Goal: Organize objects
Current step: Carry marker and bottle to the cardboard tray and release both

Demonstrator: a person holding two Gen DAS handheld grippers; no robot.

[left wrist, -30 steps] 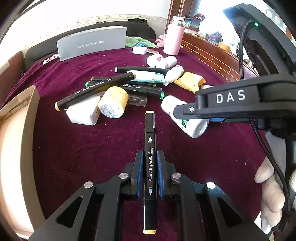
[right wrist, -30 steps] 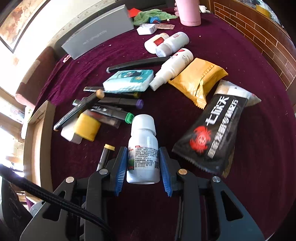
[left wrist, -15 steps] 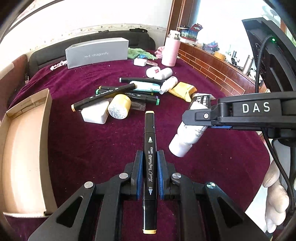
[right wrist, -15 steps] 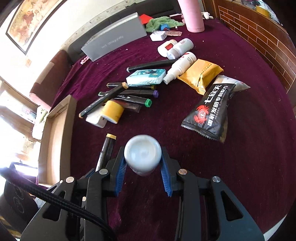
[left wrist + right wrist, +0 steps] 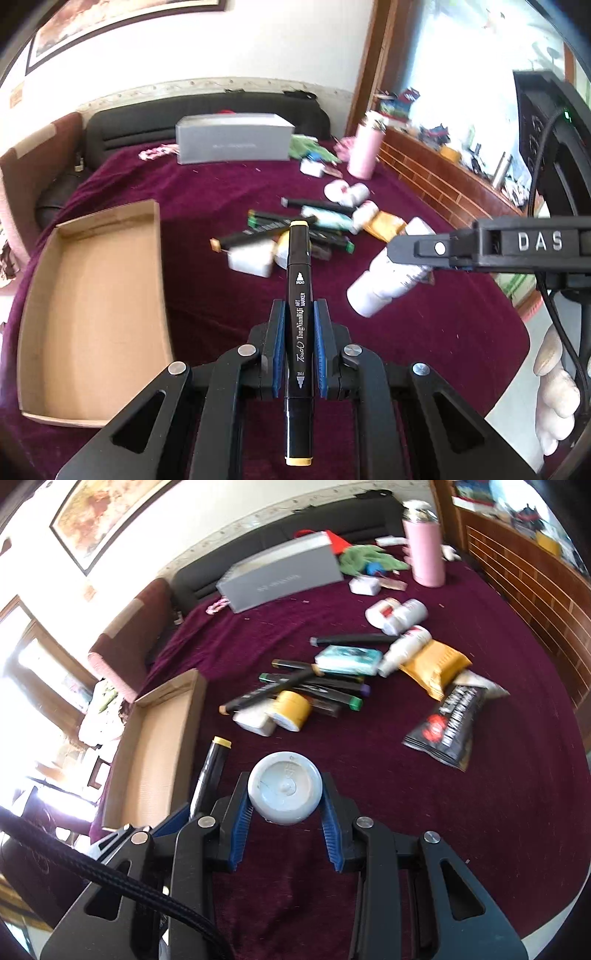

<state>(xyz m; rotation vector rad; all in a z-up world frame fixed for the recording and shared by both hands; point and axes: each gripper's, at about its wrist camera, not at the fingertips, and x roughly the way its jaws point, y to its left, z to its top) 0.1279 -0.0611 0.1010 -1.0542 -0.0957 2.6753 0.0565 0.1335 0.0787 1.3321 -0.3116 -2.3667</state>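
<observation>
My left gripper is shut on a black art marker with yellow end caps, held lengthwise above the maroon cloth. My right gripper is shut on a white plastic bottle, its round base facing the camera. From the left wrist view that bottle hangs tilted under the right gripper's black arm. The marker shows at the lower left of the right wrist view. An open cardboard box lies to the left, its inside bare.
A pile of markers, a yellow tape roll, a white block and a teal pack lies mid-table. Beyond it are white bottles, a yellow pouch, a black snack bag, a grey box and a pink flask. A gloved hand shows at right.
Both grippers have risen from the cloth with marker and bottle. The bottle has tipped so its base faces the right camera. The cardboard box has come further into view on the left.
</observation>
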